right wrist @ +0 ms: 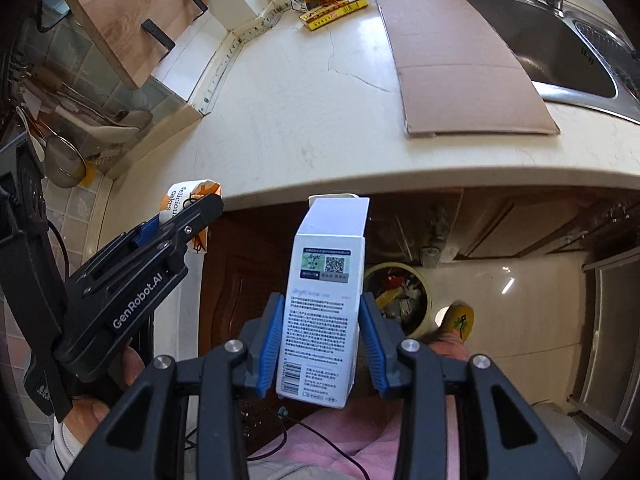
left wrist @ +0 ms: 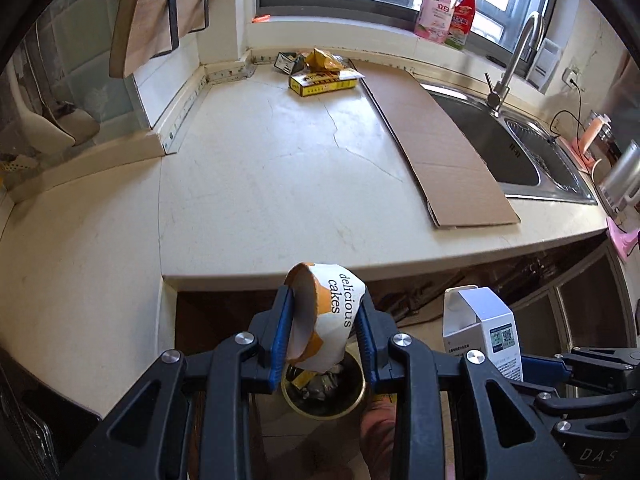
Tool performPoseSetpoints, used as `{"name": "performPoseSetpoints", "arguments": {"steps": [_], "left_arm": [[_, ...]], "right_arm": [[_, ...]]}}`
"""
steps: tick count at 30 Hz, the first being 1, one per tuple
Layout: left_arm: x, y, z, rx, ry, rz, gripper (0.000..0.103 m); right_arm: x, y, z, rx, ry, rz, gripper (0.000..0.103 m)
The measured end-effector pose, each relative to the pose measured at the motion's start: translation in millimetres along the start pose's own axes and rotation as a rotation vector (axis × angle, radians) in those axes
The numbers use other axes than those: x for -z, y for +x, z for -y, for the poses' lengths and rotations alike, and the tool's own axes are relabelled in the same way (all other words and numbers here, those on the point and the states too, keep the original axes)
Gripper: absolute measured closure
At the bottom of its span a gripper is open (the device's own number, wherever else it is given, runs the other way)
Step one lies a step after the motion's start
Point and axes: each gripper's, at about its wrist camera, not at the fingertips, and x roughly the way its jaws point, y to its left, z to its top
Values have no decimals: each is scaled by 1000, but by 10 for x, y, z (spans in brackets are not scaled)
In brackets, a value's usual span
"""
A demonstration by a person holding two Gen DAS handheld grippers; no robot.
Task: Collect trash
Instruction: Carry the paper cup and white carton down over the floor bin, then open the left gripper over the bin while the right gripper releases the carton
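The crumpled paper cup (left wrist: pixel 324 316) bears the printed words "delicious cakes" in black on white. To the right of that cup, the white carton (right wrist: pixel 320 312) carries a QR code on a dark label and blocks of small print with a barcode near its lower edge; the print is too fine to read. The left gripper (right wrist: pixel 176 224), which holds the cup, shows "GenRobot.AI" in white on its black body. The right gripper (left wrist: pixel 532 364) shows partial letters "DAS".
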Motion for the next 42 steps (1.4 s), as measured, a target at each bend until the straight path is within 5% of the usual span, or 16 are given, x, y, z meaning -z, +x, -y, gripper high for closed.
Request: {"name": "performPoseSetpoints", "arguments": {"steps": [12, 23, 35, 39, 42], "left_arm": [[652, 441, 35, 36, -25, -155, 75], [1526, 1615, -172, 107, -148, -349, 75], [1843, 2315, -370, 124, -223, -402, 74], [1846, 2363, -433, 116, -268, -399, 47], [1842, 2344, -460, 88, -284, -388, 42]], "right_arm": [[473, 499, 298, 52, 44, -115, 65], [903, 1690, 878, -4, 90, -228, 65], [891, 2771, 1238, -50, 171, -297, 61], [800, 2931, 1255, -51, 186, -296, 61], [759, 2951, 1250, -57, 198, -294, 61]]}}
